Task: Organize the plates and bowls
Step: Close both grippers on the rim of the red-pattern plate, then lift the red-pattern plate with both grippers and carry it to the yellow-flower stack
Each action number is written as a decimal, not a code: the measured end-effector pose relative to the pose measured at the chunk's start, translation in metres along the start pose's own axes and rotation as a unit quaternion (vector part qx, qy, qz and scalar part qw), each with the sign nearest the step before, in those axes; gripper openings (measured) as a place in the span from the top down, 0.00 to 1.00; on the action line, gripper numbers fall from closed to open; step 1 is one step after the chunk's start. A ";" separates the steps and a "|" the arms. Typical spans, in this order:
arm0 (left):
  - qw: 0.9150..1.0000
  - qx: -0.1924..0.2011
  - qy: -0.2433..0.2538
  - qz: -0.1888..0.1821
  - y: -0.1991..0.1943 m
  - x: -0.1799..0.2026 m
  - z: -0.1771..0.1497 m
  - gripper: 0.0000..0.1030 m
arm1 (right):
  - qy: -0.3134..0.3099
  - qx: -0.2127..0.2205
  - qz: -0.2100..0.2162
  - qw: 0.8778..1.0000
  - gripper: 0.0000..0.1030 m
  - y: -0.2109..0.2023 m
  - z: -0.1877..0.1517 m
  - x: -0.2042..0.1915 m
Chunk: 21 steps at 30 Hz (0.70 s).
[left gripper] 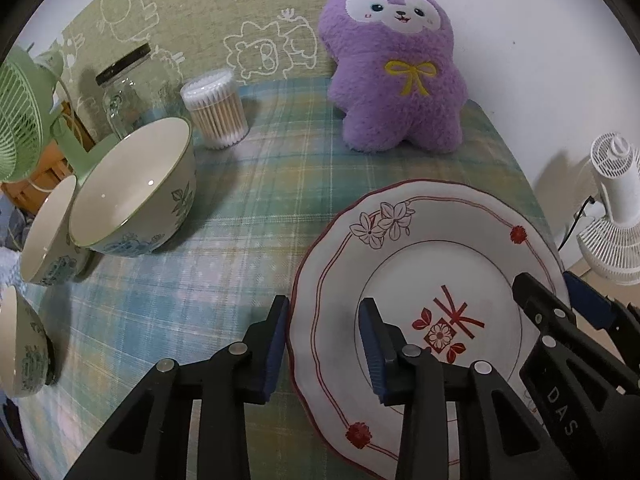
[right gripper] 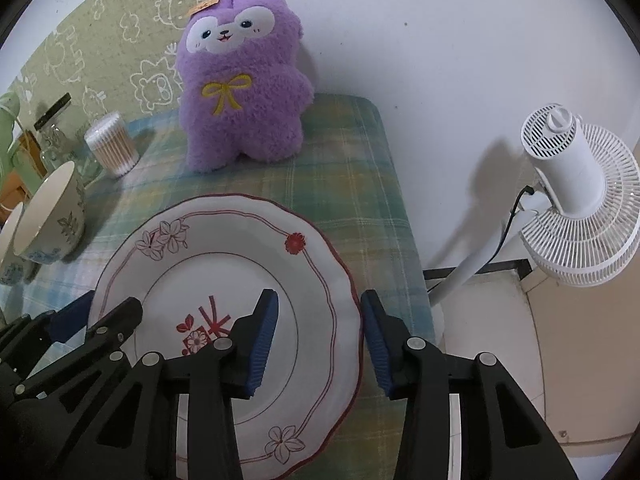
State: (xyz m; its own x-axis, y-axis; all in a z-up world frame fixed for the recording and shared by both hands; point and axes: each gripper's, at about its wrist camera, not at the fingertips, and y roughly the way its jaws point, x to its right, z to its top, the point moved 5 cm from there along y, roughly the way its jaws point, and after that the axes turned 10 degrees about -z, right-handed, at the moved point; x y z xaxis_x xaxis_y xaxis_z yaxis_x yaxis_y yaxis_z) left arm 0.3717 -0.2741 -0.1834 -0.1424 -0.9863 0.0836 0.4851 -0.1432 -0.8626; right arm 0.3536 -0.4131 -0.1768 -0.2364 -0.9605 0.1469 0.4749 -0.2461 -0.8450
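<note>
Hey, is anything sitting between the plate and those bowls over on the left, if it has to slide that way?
Nothing visible. Between the plate and the nearest bowl lies only bare plaid tablecloth. The cotton swab tub and purple plush stand farther back. Both grippers, left gripper and right gripper, straddle its rim, open.

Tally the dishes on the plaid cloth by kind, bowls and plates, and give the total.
Bowls: 3, namely the large leaf-print bowl, a smaller bowl beside it, and a third bowl at the left edge of the left wrist view.
Plates: 1, the red-trimmed plate.
Total: 4 dishes.
</note>
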 end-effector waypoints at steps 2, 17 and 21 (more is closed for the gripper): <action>1.000 0.002 0.001 0.002 0.000 0.000 0.000 0.66 | -0.002 -0.001 -0.002 1.000 0.55 0.002 0.000 -0.001; 1.000 -0.004 0.003 0.012 -0.003 0.002 -0.005 0.66 | 0.010 -0.019 -0.013 1.000 0.61 0.002 -0.003 0.001; 1.000 -0.007 0.001 0.012 -0.005 0.000 -0.008 0.66 | 0.015 -0.021 -0.011 1.000 0.61 -0.002 -0.005 0.000</action>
State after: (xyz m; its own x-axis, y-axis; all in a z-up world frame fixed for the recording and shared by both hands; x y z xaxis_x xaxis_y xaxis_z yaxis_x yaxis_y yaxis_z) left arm 0.3620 -0.2723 -0.1833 -0.1320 -0.9893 0.0617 0.4758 -0.1179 -0.8716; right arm 0.3482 -0.4122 -0.1772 -0.2718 -0.9505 0.1504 0.4339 -0.2605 -0.8625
